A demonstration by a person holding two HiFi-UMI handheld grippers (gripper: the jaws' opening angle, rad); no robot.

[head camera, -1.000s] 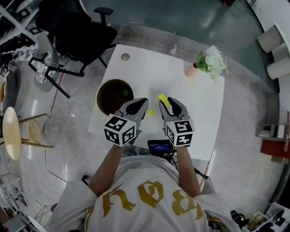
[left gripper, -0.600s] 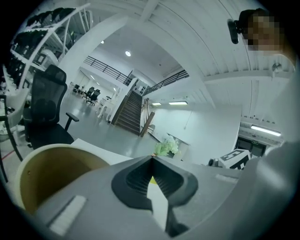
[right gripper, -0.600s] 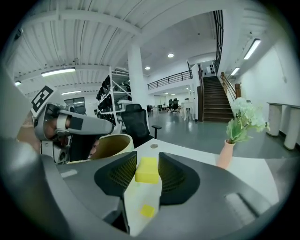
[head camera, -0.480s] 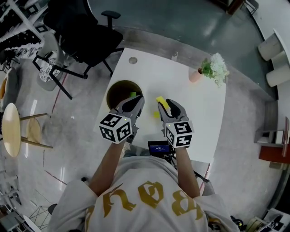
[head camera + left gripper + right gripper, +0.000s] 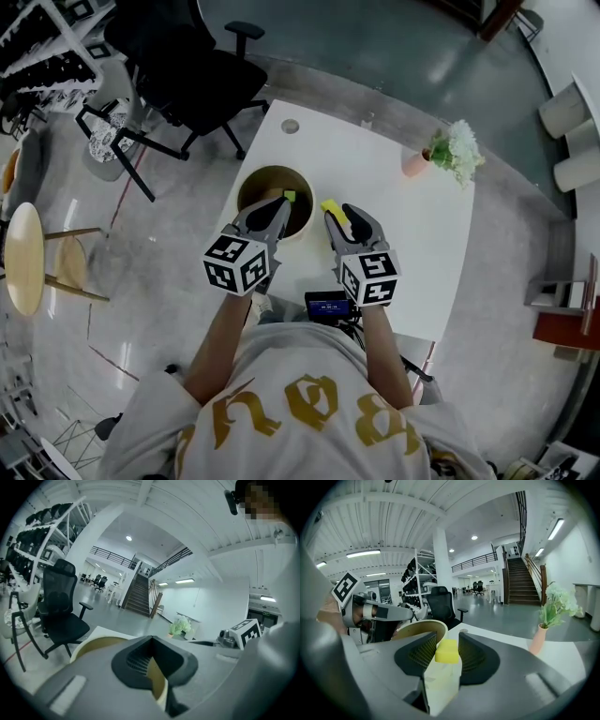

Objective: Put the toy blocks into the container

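Toy blocks are taking centre stage over a white square table (image 5: 403, 234). A black office chair (image 5: 187, 66) is sitting off its far left corner, and a pink vase of white flowers (image 5: 413, 165) is standing near the far right one. At the table's left edge, the round tan container (image 5: 246, 181) is sitting with its dark inside facing up. Both grippers are hovering side by side at its near rim. The left gripper (image 5: 279, 206) is reaching over the container's opening, jaw tips pinched together and carrying nothing. The right gripper (image 5: 339, 217) is poised just right of the container's rim, clamping a yellow rectangular toy block (image 5: 332, 207) between its pads. And the smallest player: a little green block (image 5: 289, 196) is showing against the container's dark inside, right at the left gripper's tip. Whether those two are touching, I cannot tell.
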